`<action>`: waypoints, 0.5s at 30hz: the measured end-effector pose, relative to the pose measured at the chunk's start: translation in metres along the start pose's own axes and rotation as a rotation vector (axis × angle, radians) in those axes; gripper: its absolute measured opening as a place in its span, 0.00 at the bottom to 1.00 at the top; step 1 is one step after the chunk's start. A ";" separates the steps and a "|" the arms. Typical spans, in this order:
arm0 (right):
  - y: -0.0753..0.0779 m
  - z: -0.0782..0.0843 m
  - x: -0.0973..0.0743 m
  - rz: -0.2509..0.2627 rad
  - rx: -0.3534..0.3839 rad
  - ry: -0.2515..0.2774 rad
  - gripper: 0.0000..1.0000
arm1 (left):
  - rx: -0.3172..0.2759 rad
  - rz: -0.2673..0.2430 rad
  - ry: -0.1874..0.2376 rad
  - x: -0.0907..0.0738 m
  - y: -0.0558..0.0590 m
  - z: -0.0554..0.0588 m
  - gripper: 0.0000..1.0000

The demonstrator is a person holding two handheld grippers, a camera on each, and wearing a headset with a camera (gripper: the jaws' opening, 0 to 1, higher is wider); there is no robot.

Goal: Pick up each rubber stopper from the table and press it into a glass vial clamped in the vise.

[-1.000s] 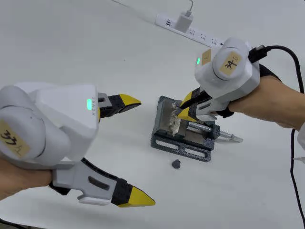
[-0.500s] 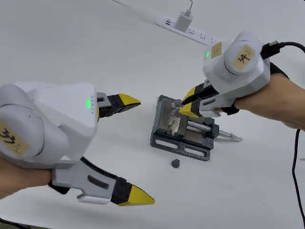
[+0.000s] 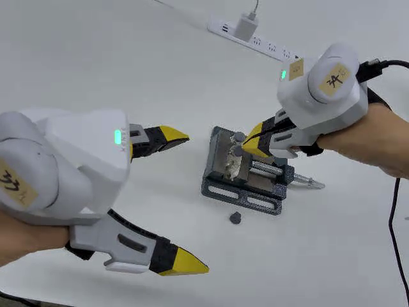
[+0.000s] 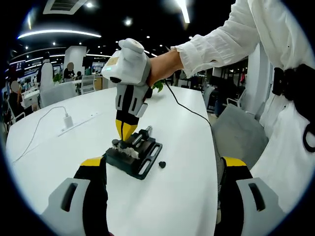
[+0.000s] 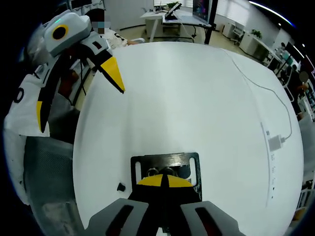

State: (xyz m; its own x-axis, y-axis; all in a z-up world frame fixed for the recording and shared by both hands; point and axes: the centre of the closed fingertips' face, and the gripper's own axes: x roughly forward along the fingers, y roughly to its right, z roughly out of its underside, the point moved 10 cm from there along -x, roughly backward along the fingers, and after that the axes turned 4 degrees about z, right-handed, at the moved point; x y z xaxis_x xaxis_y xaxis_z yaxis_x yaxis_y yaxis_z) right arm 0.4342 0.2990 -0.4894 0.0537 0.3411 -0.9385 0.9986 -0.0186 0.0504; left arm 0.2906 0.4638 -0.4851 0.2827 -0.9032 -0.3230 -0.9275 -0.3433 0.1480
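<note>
A dark metal vise (image 3: pixel 245 181) stands mid-table and clamps glass vials; two grey stoppers (image 3: pixel 239 136) sit on vial tops side by side. My right gripper (image 3: pixel 245 149) is shut, its yellow tips together right beside the nearer seated stopper (image 3: pixel 236 151); nothing shows between its jaws. From its own camera the shut right gripper (image 5: pixel 164 181) hangs just over the vise (image 5: pixel 165 160). One loose stopper (image 3: pixel 236 218) lies on the table in front of the vise. My left gripper (image 3: pixel 181 198) is held open at the left, well away from the vise (image 4: pixel 134 155).
A white power strip (image 3: pixel 252 37) with a plugged charger lies at the table's far edge. The vise's screw handle (image 3: pixel 307 183) sticks out to the right. A black cable (image 3: pixel 393 211) runs down the right side.
My right gripper's body has shifted a little up and to the right while its tips stay by the vial tops. The left gripper has held still.
</note>
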 end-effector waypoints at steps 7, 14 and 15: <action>-0.001 0.001 0.002 0.005 0.004 0.001 0.00 | -0.002 0.003 -0.001 0.000 0.001 0.000 0.95; 0.000 0.002 0.003 0.021 0.002 0.008 0.01 | -0.005 0.005 0.001 0.000 0.000 0.001 0.94; -0.001 0.002 0.003 0.023 0.001 0.009 0.01 | -0.005 0.005 0.001 0.000 0.000 0.001 0.94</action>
State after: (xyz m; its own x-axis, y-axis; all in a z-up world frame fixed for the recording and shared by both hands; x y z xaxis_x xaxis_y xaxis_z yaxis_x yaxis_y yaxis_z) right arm 0.4336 0.2981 -0.4929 0.0770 0.3487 -0.9341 0.9970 -0.0272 0.0721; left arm 0.2903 0.4634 -0.4858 0.2781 -0.9053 -0.3212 -0.9276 -0.3399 0.1548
